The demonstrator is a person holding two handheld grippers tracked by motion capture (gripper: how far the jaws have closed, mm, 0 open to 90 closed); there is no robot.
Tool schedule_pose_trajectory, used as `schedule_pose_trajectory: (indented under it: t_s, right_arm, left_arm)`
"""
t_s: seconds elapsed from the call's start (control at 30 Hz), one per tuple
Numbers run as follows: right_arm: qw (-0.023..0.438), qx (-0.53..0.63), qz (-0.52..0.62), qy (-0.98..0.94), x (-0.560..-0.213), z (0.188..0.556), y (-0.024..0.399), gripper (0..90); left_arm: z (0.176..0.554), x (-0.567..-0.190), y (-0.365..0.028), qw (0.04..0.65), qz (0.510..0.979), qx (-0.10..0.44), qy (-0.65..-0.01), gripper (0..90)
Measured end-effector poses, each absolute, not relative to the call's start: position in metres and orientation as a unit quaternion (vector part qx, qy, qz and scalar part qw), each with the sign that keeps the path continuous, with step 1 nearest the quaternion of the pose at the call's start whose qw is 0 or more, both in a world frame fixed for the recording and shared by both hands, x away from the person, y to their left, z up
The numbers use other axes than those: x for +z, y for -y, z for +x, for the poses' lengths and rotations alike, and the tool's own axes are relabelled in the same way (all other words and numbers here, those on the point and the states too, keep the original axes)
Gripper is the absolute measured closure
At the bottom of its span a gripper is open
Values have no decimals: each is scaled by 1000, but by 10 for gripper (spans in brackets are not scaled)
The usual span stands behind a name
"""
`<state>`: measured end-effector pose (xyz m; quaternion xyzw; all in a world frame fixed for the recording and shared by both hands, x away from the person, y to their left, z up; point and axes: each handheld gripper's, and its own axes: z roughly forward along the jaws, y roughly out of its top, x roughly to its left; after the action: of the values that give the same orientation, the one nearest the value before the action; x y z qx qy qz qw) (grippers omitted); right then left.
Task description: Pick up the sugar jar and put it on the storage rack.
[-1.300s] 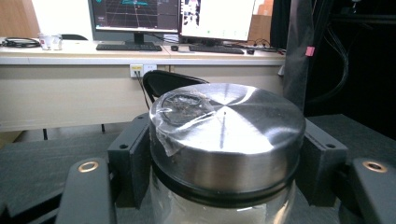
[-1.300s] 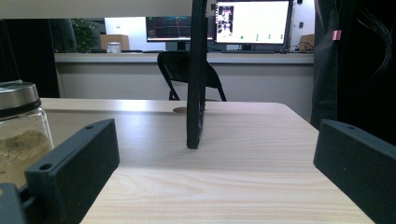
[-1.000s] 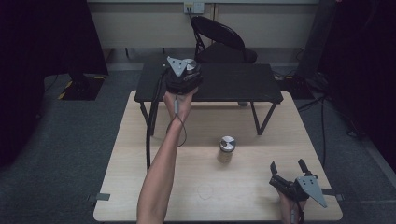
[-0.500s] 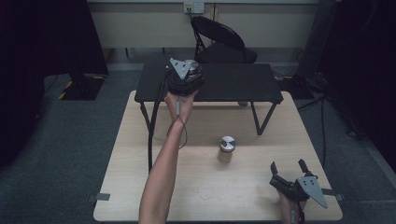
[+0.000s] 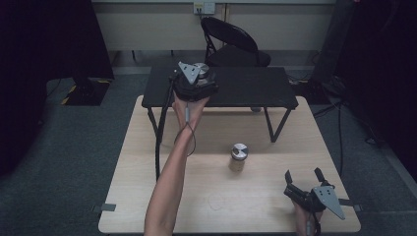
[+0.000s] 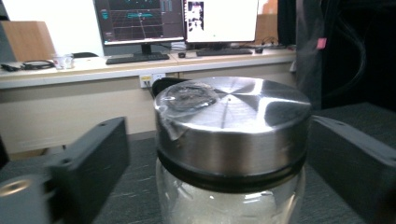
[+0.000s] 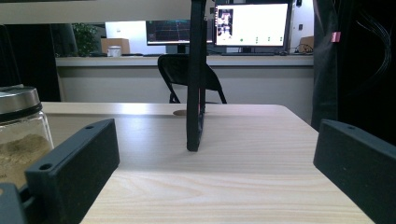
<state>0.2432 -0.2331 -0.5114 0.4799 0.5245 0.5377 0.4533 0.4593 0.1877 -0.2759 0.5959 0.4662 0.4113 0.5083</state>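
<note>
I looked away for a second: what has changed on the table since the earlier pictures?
The left gripper has just been opening its jaws; in its own view they stand apart from the clear jar on the black raised table, the jar between them. Both hands kept their places. The right gripper, open, and the powder jar are unchanged.

A second jar [image 5: 239, 157] of tan powder stands on the wooden table [image 5: 147, 162], folding chair [image 5: 231, 42] behind.
</note>
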Motion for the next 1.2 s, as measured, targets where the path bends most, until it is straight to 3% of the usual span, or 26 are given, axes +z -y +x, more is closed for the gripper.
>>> schedule_pose_trajectory:
  t_s: [0.3,0.63,0.8,1.2]
  right_arm:
    - [454,539,481,-521,-512,243,233,0]
    - [454,540,479,-522,-512,242,233,0]
    - [454,539,477,-525,-512,242,233,0]
    - [451,536,477,-531,-510,243,233,0]
  left_arm:
    - [445,-270,-207,552,588,389,-446,0]
    - [411,-268,-208,540,599,413,-423,0]
    - [383,-277,-209,551,582,434,-412,1]
    - [330,-299,-209,539,601,436,-398,0]
